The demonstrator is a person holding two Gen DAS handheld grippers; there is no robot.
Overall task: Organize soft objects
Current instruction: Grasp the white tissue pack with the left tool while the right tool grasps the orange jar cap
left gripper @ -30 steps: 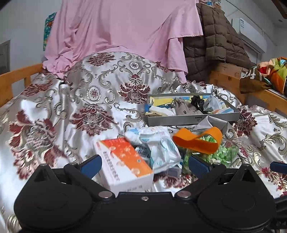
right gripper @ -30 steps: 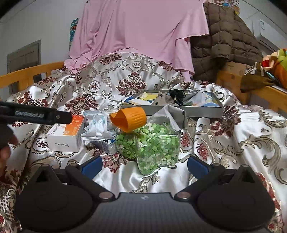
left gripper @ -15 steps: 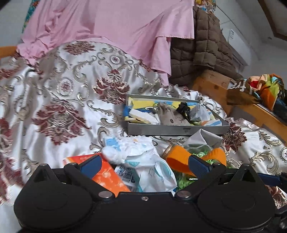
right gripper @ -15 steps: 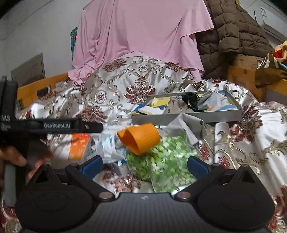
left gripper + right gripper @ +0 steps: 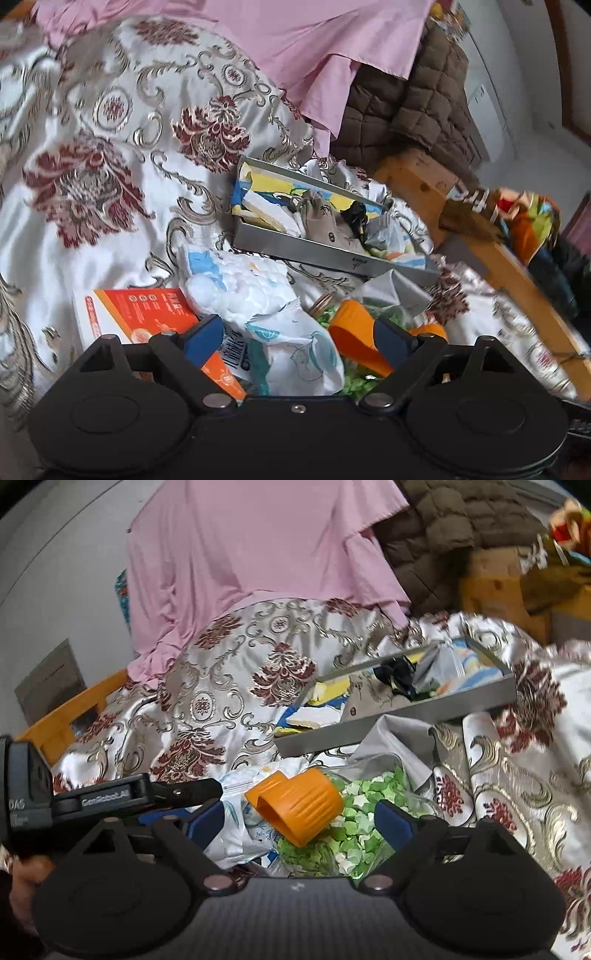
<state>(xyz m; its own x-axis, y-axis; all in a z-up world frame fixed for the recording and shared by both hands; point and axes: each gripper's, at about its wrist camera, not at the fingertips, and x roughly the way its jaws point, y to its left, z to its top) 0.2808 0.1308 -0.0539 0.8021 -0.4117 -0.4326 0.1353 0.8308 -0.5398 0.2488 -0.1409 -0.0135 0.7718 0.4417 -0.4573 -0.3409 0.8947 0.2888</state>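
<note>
A white and blue soft packet [image 5: 266, 314] lies on the patterned bedspread, between the open jaws of my left gripper [image 5: 295, 341]. Beside it are an orange and white box [image 5: 136, 314] and an orange lid [image 5: 354, 339] on a jar of green bits [image 5: 354, 834]. My right gripper [image 5: 299, 821] is open, with the orange lid [image 5: 299, 806] and jar between its fingers. A grey metal tray [image 5: 332, 254] of soft items sits behind; it also shows in the right wrist view [image 5: 406, 716]. The left gripper's body [image 5: 110, 797] shows at left.
A pink cloth [image 5: 258, 554] and brown quilted coat [image 5: 406, 99] drape the back. Wooden bed frame [image 5: 491, 254] runs along the right, with colourful cloth [image 5: 524, 218] on it. A grey cloth [image 5: 399, 738] lies under the tray.
Both grippers have moved forward and down toward the pile. The left one tilted and swung right, now straddling the white packet. The right one closed in on the orange-lidded jar.
</note>
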